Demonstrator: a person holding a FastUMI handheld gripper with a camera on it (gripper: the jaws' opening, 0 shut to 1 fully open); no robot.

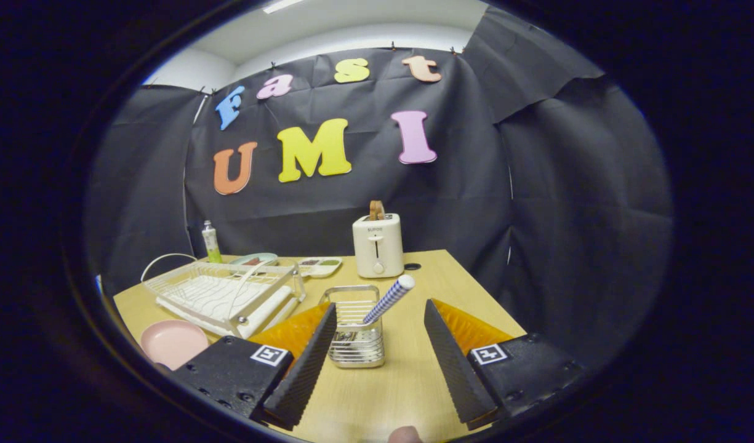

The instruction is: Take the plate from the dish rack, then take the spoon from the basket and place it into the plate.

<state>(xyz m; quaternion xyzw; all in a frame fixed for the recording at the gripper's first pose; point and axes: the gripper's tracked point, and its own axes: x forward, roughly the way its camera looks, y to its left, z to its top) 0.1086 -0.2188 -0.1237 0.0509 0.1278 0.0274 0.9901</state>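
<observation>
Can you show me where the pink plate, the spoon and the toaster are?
Round pink plate (173, 342): gripper view, on its flat middle.
Spoon with blue-and-white checked handle (389, 299): gripper view, on the handle sticking out of the wire basket.
Cream-white toaster (378, 245): gripper view, on its front face.

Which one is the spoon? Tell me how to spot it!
Find the white toaster at the back of the wooden table. Nearer, just ahead of the open tongs, stands a small shiny wire basket. The spoon leans out of it: the only blue-and-white checked handle.
</observation>
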